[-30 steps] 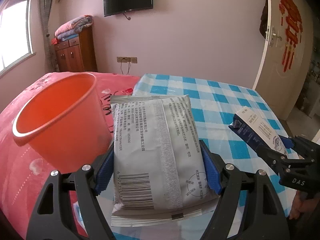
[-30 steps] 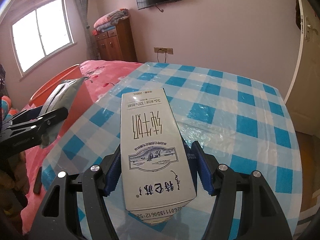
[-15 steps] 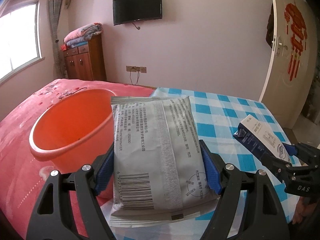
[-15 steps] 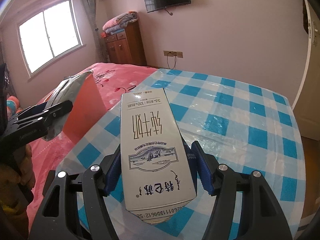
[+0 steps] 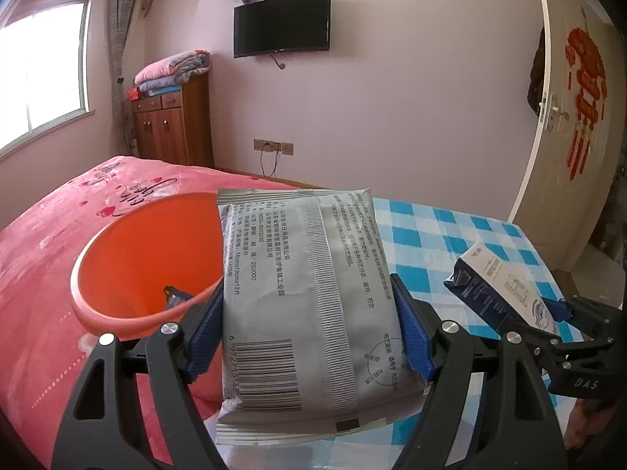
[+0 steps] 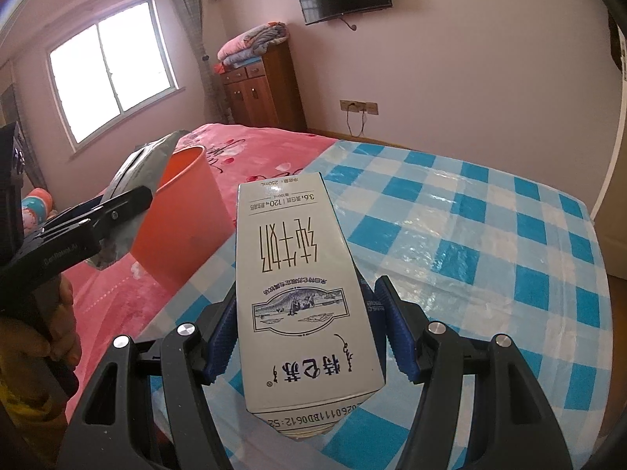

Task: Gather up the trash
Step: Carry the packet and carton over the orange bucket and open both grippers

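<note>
My left gripper (image 5: 305, 286) is shut on a silver wipes packet (image 5: 298, 352), held upright with its barcode toward me. Just beyond and left of it stands an orange bucket (image 5: 84, 301) with a small dark item (image 5: 174, 297) inside. My right gripper (image 6: 305, 293) is shut on a white milk carton (image 6: 298, 235), held above the checked table (image 6: 470, 235). The right wrist view shows the left gripper (image 6: 117, 211) with the packet (image 6: 145, 160) beside the bucket (image 6: 184, 211). In the left wrist view the carton (image 5: 497, 286) is at the right.
The bucket rests on a red bedspread (image 5: 47, 243) next to the blue-and-white checked table (image 5: 450, 235). A wooden cabinet (image 5: 172, 125) with folded blankets stands at the far wall, with a door (image 5: 568, 117) on the right. A person's hand (image 6: 58, 313) holds the left gripper.
Both grippers have risen with their loads and come closer to the bucket. The bucket's inside, with the dark item, now shows in the left wrist view.
</note>
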The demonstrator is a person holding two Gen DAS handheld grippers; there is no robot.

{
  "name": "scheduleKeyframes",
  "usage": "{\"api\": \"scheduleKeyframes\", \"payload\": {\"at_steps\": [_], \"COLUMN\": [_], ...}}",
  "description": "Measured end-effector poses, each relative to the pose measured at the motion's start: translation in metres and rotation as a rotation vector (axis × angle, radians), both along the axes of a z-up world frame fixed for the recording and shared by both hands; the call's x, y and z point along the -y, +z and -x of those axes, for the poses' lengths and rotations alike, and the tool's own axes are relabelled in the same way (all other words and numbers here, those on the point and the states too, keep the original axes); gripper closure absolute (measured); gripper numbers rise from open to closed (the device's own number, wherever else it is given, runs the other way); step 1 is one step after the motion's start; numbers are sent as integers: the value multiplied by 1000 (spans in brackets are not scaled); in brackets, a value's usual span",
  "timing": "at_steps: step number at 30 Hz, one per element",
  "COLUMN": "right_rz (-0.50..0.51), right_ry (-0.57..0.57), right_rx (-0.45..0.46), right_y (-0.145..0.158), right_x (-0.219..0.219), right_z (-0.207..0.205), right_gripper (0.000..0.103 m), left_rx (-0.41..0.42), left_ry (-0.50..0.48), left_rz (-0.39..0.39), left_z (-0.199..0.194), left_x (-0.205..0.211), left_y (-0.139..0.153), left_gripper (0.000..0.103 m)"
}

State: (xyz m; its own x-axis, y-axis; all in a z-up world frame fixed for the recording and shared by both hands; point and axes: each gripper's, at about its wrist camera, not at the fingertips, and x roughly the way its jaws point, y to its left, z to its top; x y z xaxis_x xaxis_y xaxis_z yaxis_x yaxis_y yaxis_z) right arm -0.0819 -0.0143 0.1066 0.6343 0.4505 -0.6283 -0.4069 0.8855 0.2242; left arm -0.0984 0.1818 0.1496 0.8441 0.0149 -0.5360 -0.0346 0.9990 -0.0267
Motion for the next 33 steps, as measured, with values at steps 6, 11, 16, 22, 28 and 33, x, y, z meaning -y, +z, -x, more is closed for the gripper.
{"api": "scheduleKeyframes", "payload": {"at_steps": [6,11,16,22,28,33], "right_rz": [-14,-32,-49,-67,-84,-95], "right_ry": [23,50,88,136,200,251], "right_rx": [5,10,18,39,69,88], "right_y": [9,18,29,44,64,76], "right_x": [-10,-20,-36,-60,-93,-121], "right_z": [-5,-10,-17,-26,-37,-45], "right_gripper": [37,37,37,37,37,37], "left_rx": [35,68,94,99,113,108], "left_ry": [21,55,108,170,228,267], "left_rz": [9,5,7,1,7,13], "left_z": [4,6,8,4,2,1], "left_x": [-10,-24,-47,-74,-101,-121], "left_y": [11,23,33,36,40,37], "left_gripper": [26,26,26,26,26,26]}}
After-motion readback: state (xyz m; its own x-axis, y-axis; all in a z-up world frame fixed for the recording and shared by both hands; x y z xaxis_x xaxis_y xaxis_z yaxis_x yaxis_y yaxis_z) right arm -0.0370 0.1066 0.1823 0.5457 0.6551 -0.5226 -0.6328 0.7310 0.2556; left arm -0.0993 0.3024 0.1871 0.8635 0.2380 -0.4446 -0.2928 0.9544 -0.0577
